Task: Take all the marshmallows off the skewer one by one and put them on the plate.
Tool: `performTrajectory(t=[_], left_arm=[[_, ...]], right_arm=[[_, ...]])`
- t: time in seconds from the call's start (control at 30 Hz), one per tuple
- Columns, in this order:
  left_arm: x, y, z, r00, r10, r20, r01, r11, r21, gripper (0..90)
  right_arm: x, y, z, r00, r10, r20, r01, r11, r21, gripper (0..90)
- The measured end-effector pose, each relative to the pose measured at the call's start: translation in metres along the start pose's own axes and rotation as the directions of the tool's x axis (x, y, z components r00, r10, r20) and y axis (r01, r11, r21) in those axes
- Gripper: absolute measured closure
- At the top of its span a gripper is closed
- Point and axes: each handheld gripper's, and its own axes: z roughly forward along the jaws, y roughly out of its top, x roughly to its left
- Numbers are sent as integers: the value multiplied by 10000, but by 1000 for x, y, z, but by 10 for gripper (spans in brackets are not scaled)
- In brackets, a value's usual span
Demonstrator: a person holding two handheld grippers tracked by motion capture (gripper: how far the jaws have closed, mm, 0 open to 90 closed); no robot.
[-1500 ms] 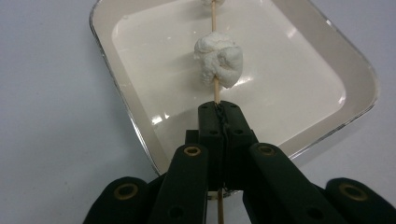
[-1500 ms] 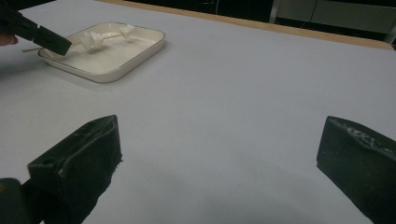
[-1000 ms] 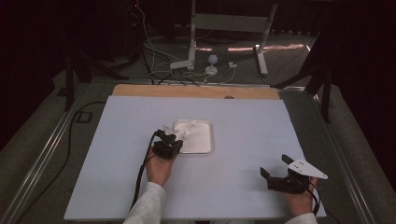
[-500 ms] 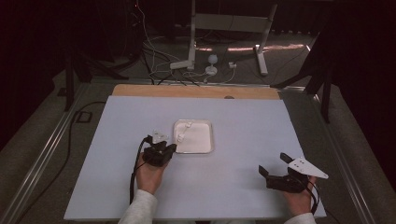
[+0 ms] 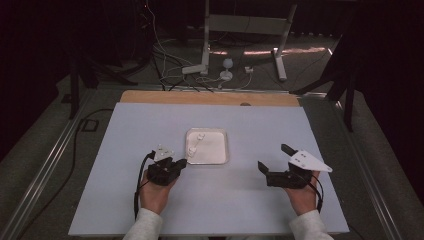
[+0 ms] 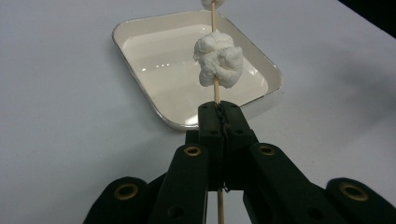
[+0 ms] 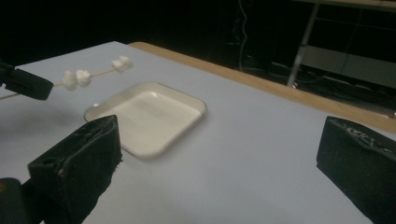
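My left gripper (image 6: pixel 219 114) clamps a thin wooden skewer (image 6: pixel 216 88) threaded with white marshmallow lumps (image 6: pixel 218 59), held above the shallow white square tray (image 6: pixel 140 44) ahead of its jaws. My right gripper (image 7: pixel 224 158) gapes wide over the pale surface (image 7: pixel 261 154).

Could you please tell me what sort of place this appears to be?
Probably a recording studio or lab: a pale lavender table in a dark room, loose white cables on the floor, and a grey metal stand behind.

dark room, grey floor (image 5: pixel 40 150) with cables (image 5: pixel 165 65) beyond the pale table (image 5: pixel 125 130).
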Motion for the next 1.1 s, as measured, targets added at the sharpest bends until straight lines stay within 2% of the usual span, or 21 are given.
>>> performTrajectory(t=[0.07, 0.2, 0.23, 0.33, 0.43, 0.47, 0.63, 0.7, 0.77, 0.83, 0.87, 0.9, 0.97, 1.0, 1.1], left_arm=[[0, 1, -5, 10000, -14, 2, 14, 9999, -132, 898], [1, 3, -9, 10000, 56, 31, -55, 9997, -238, 898], [0, 4, -10, 9999, 115, 40, -114, 9996, -246, 898], [-1, 4, -11, 9998, 173, 100, -170, 9995, -258, 898], [-4, 5, -12, 9993, 354, 133, -351, 9990, -262, 898], [-6, 6, -12, 9991, 407, 143, -403, 9988, -263, 898], [-9, 8, -15, 9978, 653, 153, -647, 9973, -336, 898], [-11, 9, -15, 9973, 715, 151, -709, 9969, -329, 898], [-12, 9, -15, 9967, 795, 166, -790, 9963, -334, 898], [-13, 9, -16, 9964, 832, 173, -826, 9960, -340, 898], [-13, 9, -16, 9962, 856, 185, -850, 9958, -341, 898], [-14, 9, -16, 9958, 887, 203, -880, 9955, -341, 898], [-15, 9, -16, 9954, 929, 225, -921, 9952, -344, 898], [-15, 10, -16, 9951, 960, 246, -952, 9949, -336, 898], [-17, 10, -16, 9940, 1051, 305, -1040, 9939, -354, 899]], right_arm=[[7, 12, 16, 9994, -151, -308, 152, 9999, 18, 2], [14, 20, 30, 9980, -207, -602, 213, 9997, 91, 2], [19, 27, 40, 9965, -322, -769, 331, 9994, 99, 2], [22, 31, 47, 9955, -384, -870, 392, 9992, 68, 2], [28, 40, 66, 9933, -447, -1062, 463, 9988, 129, 2], [28, 40, 66, 9933, -447, -1062, 463, 9988, 129, 2], [33, 48, 87, 9920, -257, -1236, 301, 9990, 333, 3], [33, 49, 89, 9917, -203, -1274, 257, 9988, 410, 12], [37, 53, 96, 9872, -150, -1589, 276, 9966, 775, 53], [42, 55, 101, 9836, -322, -1773, 485, 9949, 885, 79], [48, 57, 107, 9800, -403, -1951, 613, 9928, 1025, 120], [48, 57, 107, 9800, -403, -1951, 613, 9928, 1025, 120], [56, 60, 114, 9776, -612, -2013, 849, 9901, 1114, 217], [56, 60, 114, 9776, -612, -2013, 849, 9901, 1114, 217], [65, 62, 122, 9753, -1054, -1940, 1309, 9837, 1237, 331]])
